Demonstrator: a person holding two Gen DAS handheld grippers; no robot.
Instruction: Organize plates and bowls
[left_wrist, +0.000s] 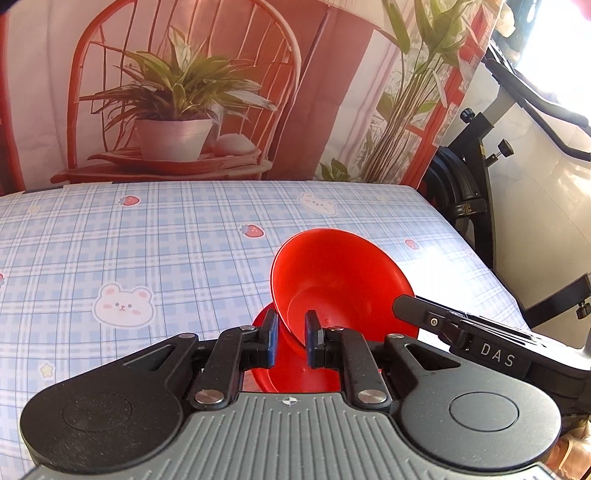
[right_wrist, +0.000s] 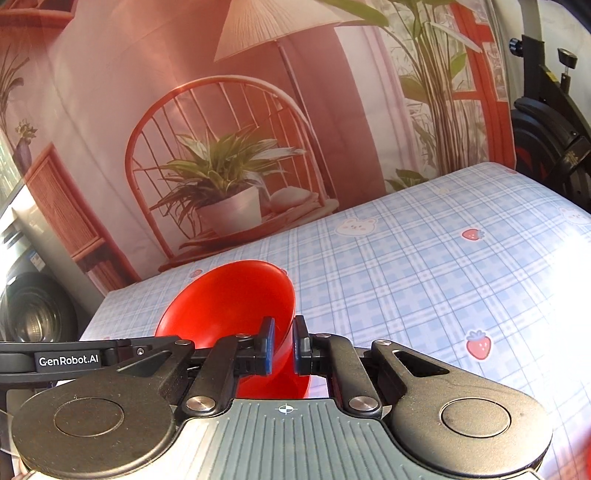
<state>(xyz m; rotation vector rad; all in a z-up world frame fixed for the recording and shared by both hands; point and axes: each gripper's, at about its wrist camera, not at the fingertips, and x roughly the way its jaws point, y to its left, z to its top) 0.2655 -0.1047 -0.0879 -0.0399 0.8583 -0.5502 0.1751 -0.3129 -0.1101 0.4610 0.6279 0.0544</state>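
A table covered by a light blue checked tablecloth (left_wrist: 184, 240) with bear and strawberry prints fills the middle. Behind its far edge hangs a printed backdrop (left_wrist: 221, 92) that shows a red chair, a potted plant and a lamp. A black exercise bike (left_wrist: 480, 166) stands at the right of the table. At the far left, a washing machine (right_wrist: 33, 314) is near the table's corner.

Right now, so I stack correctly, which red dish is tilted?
The upper bowl, its rim pinched by the left gripper; the other red dish lies flat beneath it.
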